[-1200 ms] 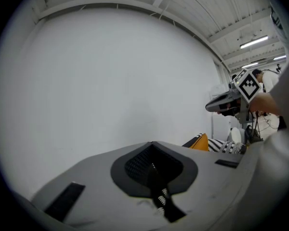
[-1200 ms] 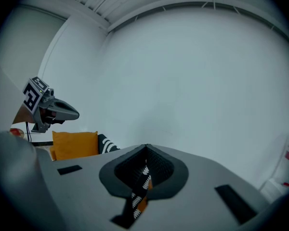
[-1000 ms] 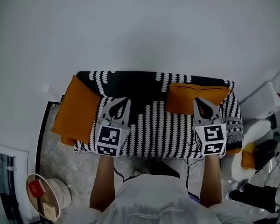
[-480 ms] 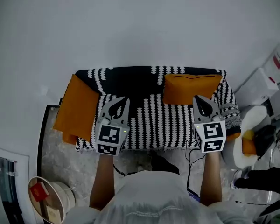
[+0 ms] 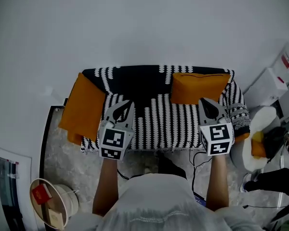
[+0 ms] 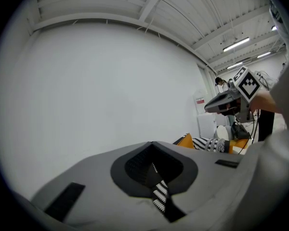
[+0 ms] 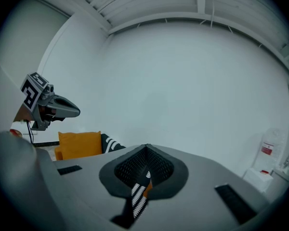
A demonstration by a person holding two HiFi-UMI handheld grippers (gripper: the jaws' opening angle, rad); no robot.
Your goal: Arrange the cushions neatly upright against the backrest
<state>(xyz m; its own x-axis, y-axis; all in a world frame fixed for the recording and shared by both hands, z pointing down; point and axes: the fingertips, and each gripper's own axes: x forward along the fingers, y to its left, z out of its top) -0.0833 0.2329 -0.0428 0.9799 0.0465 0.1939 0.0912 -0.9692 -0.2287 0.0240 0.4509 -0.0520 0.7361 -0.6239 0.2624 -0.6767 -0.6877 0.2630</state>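
A sofa under a black-and-white patterned cover (image 5: 159, 121) fills the middle of the head view. One orange cushion (image 5: 198, 87) stands against the backrest on the right side. A second orange cushion (image 5: 82, 109) leans over the sofa's left end. My left gripper (image 5: 124, 105) hovers over the seat's front left, shut and empty. My right gripper (image 5: 205, 103) hovers over the front right, just below the right cushion, also shut and empty. In the left gripper view the closed jaws (image 6: 151, 162) show only patterned cover through their slit. The right gripper view's jaws (image 7: 145, 170) are likewise closed.
A round bin with a red item (image 5: 50, 203) stands on the floor at the lower left. Right of the sofa are a white round seat (image 5: 260, 129) carrying another orange item (image 5: 256, 146), a white box (image 5: 267, 88) and cables. A plain white wall rises behind the sofa.
Both grippers have drawn back from the sofa toward the person, staying shut and empty. The sofa now sits farther up in the head view. The cushions have not moved.
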